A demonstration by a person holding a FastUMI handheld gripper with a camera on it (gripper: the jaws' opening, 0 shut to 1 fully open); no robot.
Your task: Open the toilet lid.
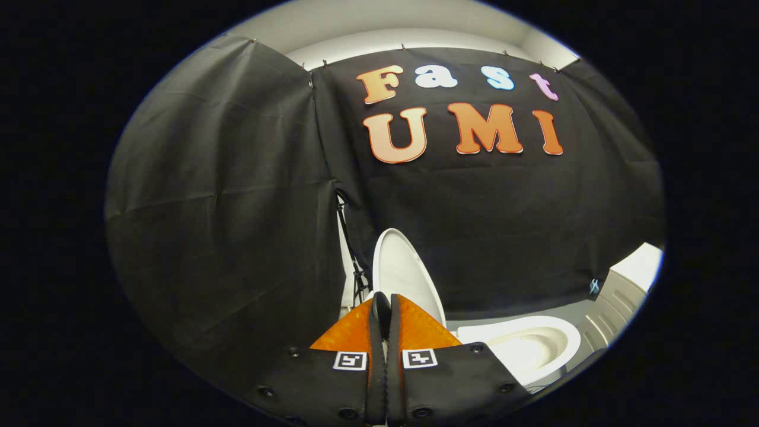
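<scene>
Nearest the camera, the gripper (384, 308) is sitting at bottom centre, its fingers (415, 329) clenched together on nothing visible. Just beyond them the white oval plastic toilet lid (403, 273) is standing raised, long axis vertical, with the white ceramic toilet bowl (563, 335) lying exposed at lower right.

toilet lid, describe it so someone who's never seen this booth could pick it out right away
Start at the black cloth wall, then drop to the white toilet bowl at its foot. The toilet lid is the white oval panel raised upright beside the bowl, just beyond the closed claw. Unlike the open bowl, it is flat, thin and stands on edge.
</scene>
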